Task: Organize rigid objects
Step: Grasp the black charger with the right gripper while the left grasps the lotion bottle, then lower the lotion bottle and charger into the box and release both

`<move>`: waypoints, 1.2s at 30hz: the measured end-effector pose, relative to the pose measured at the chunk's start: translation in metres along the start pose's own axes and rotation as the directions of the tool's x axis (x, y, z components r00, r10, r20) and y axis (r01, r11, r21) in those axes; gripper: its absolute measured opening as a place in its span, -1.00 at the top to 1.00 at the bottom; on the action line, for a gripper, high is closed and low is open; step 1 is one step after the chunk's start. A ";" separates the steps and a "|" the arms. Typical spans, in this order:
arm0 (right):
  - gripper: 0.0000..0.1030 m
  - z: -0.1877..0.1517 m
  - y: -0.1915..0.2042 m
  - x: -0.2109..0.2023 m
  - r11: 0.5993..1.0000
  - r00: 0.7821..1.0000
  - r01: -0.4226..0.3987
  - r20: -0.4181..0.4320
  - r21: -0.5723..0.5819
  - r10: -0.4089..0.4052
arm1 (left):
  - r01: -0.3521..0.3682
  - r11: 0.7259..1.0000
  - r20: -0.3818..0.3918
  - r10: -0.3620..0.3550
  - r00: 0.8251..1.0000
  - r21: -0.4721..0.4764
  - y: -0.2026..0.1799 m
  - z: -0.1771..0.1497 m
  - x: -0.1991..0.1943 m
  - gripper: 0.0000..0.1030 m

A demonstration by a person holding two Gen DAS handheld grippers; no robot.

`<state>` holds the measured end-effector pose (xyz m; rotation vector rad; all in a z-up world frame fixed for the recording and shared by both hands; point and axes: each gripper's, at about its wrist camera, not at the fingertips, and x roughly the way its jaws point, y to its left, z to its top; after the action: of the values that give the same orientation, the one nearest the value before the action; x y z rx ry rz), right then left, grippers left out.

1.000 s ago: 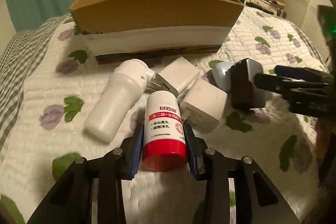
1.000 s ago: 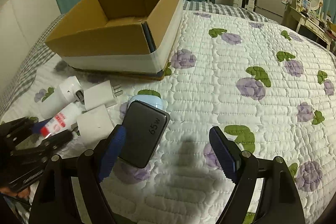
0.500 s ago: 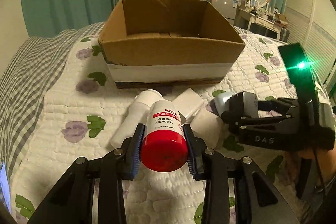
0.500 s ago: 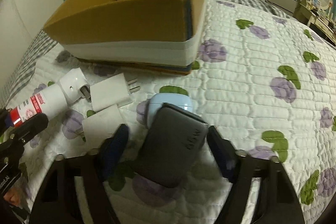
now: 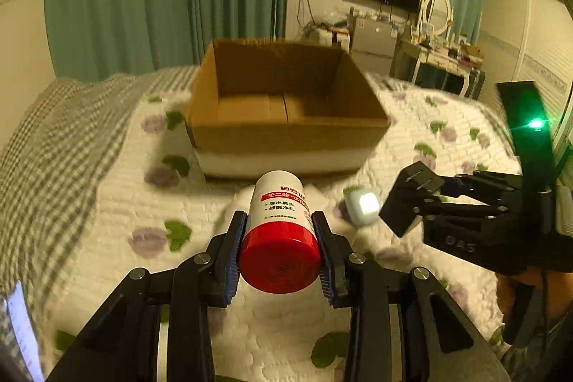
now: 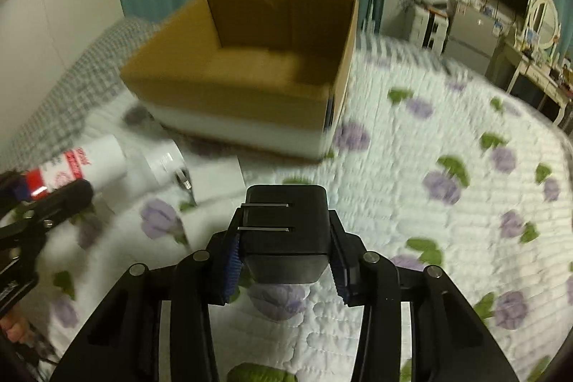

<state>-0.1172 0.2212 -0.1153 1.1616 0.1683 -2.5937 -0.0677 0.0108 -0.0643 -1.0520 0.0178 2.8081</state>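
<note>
My left gripper [image 5: 279, 224] is shut on a white bottle with a red cap [image 5: 281, 203] and holds it above the quilt, cap toward the camera. The open cardboard box [image 5: 286, 131] stands just beyond it. In the right wrist view my right gripper [image 6: 285, 228] has a black charger [image 6: 286, 221] between its blue pads, prongs up. Its jaws are closing and the pads press the charger's sides, which hangs off the bed. The same charger [image 5: 412, 199] shows to the right in the left wrist view. The box [image 6: 232, 106] looks empty.
On the flowered quilt [image 6: 447, 221] before the box lie a white plug adapter [image 6: 218, 178], a white cylindrical device [image 6: 161, 163] and a small pale case [image 5: 363, 204]. A checked blanket [image 5: 53, 138] covers the left side. Furniture and a television stand far behind.
Both grippers rose from the quilt. The right jaws closed around the black charger and lifted it. The bottle went up in the left gripper, and the box interior came into view.
</note>
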 end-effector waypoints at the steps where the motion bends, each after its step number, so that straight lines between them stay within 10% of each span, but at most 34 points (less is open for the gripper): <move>1: 0.19 0.004 0.002 -0.007 1.000 1.000 -0.002 0.017 -0.003 0.002 | 0.002 1.000 0.020 -0.002 1.000 0.002 0.001 0.009 -0.004 0.30; 10: 0.20 0.069 -0.004 -0.039 0.998 0.986 -0.019 0.163 -0.058 0.029 | -0.065 0.997 0.120 0.059 0.991 0.048 0.009 0.091 0.021 0.30; 23: 0.20 0.111 -0.021 0.034 0.994 0.984 -0.096 0.147 -0.057 0.103 | -0.107 0.987 0.028 0.104 0.994 0.117 0.008 0.125 0.145 0.19; 25: 0.20 0.113 -0.018 0.041 0.994 0.985 -0.092 0.138 -0.067 0.100 | -0.143 0.983 0.057 0.138 0.989 0.114 0.008 0.126 0.144 -0.12; 36: 0.20 0.147 -0.010 0.073 0.994 0.994 -0.068 0.077 -0.088 0.075 | -0.120 0.992 0.069 0.117 0.991 0.046 0.036 0.124 0.107 -0.14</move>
<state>-0.2706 0.1818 -0.0721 1.0137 0.2132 -2.5392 -0.2337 -0.0036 -0.0425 -0.9770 0.1477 2.9300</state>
